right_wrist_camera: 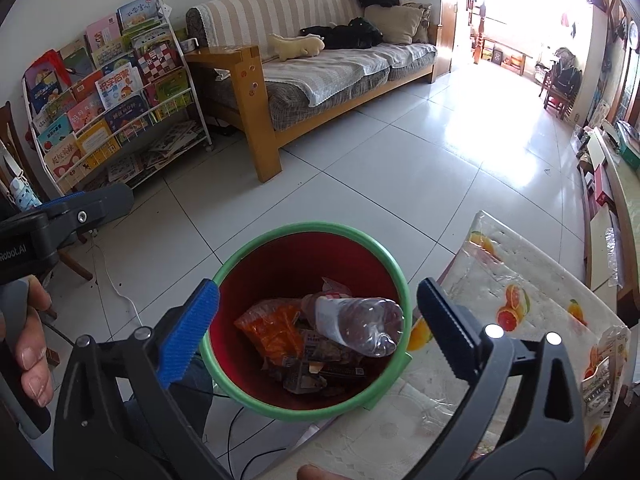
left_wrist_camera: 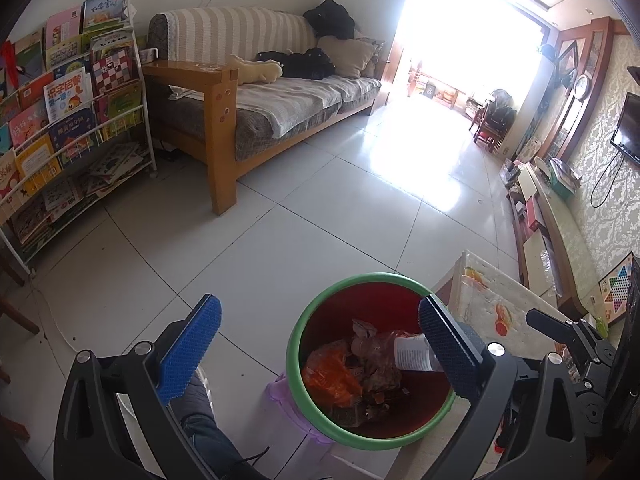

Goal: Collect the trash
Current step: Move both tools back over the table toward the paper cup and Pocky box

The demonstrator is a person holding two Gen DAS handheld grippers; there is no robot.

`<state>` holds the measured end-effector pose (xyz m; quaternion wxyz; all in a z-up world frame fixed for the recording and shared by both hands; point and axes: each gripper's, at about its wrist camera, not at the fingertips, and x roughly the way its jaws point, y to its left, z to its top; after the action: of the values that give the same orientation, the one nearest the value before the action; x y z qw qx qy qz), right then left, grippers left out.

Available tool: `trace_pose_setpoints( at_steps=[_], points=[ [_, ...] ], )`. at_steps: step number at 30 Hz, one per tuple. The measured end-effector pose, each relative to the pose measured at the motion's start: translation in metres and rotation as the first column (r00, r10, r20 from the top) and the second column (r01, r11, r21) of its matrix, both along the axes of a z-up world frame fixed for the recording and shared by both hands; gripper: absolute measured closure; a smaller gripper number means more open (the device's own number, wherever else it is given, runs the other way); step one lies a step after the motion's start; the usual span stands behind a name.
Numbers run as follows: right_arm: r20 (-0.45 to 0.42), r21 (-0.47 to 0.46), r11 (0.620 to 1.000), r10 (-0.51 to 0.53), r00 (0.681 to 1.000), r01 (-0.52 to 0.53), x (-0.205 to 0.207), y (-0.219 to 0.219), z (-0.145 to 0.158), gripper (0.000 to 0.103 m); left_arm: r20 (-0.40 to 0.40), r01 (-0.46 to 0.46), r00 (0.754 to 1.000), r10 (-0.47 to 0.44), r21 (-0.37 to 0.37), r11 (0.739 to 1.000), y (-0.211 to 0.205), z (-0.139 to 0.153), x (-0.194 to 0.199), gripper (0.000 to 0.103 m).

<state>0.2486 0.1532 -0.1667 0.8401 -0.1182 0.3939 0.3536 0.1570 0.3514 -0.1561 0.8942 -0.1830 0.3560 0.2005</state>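
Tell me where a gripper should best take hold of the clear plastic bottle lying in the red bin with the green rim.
Probably the ribbed body near its base. The clear plastic bottle lies tilted on the other trash, base raised toward the green rim of the red bin, neck buried lower. Come from above, fingers across its width; the open right gripper already looks down at it.

green-rimmed red bin (right_wrist_camera: 256, 258), striped sofa (right_wrist_camera: 304, 8)

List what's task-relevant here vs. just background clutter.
Job:
trash bin
plastic bottle in it
orange wrapper in it
snack packet on the table
both grippers, open

Background:
sofa
book rack
plush toy
TV
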Motion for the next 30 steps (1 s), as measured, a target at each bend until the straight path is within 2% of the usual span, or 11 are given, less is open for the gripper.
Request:
trace_pose_setpoints(
  at_steps=[5,11,15,22,26,30],
  points=[
    [0.031,0.012,0.998,-0.061,0.998,0.060,0.000,-0.044,0.013,0.005,0.004,0.056,0.998,-0.056,0.000,0.998,-0.032,0.006,0.008,0.008],
    [0.069,0.014,0.983,-0.184,0.981,0.183,0.005,-0.130,0.025,0.005,0.008,0.190,0.982,-0.190,-0.004,0.982,-0.108,0.014,0.032,0.008],
    [0.085,0.013,0.955,-0.297,0.951,0.297,0.010,-0.205,0.029,0.005,0.012,0.303,0.953,-0.303,0.002,0.953,-0.175,0.019,0.051,0.008],
    [0.099,-0.012,0.876,-0.478,0.873,0.481,0.020,-0.331,0.022,0.005,-0.003,0.472,0.881,-0.473,-0.026,0.881,-0.285,0.012,0.084,0.008],
    [0.103,-0.045,0.838,-0.537,0.837,0.543,0.031,-0.385,0.009,0.005,-0.016,0.534,0.845,-0.535,-0.026,0.845,-0.334,0.004,0.100,0.008],
    [0.095,-0.089,0.821,-0.557,0.825,0.564,0.053,-0.417,-0.012,0.005,-0.038,0.566,0.823,-0.567,-0.037,0.824,-0.368,-0.008,0.115,0.008]
  ],
)
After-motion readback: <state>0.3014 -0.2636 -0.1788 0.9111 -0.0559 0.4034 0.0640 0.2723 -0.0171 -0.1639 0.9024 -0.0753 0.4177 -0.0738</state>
